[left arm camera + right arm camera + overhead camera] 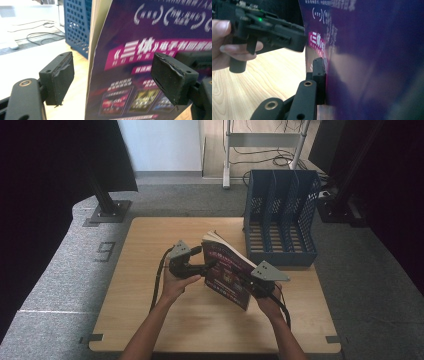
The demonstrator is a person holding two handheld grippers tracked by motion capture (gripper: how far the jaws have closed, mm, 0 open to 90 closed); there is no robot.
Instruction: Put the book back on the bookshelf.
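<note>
I hold a book (227, 272) up off the counter (150, 270) at the middle of the high view, its purple cover facing me and its pages fanned at the top. My right tool (260, 287) is clamped on the book's lower right edge; in the right gripper view one black pad (320, 72) lies flat against the cover (367, 62) and the other pad is hidden behind the book. My left tool (207, 266) stands wide at the book's left edge: in the left gripper view the page edge (96, 50) runs up between the two pads, with a clear gap to the left pad (60, 77), while the right pad (172, 77) stands in front of the cover. A blue file rack (281, 215) stands on the counter at the upper right of the high view, just behind the book. My left hand (227, 45) shows at the upper left of the right gripper view, gripping its tool.
</note>
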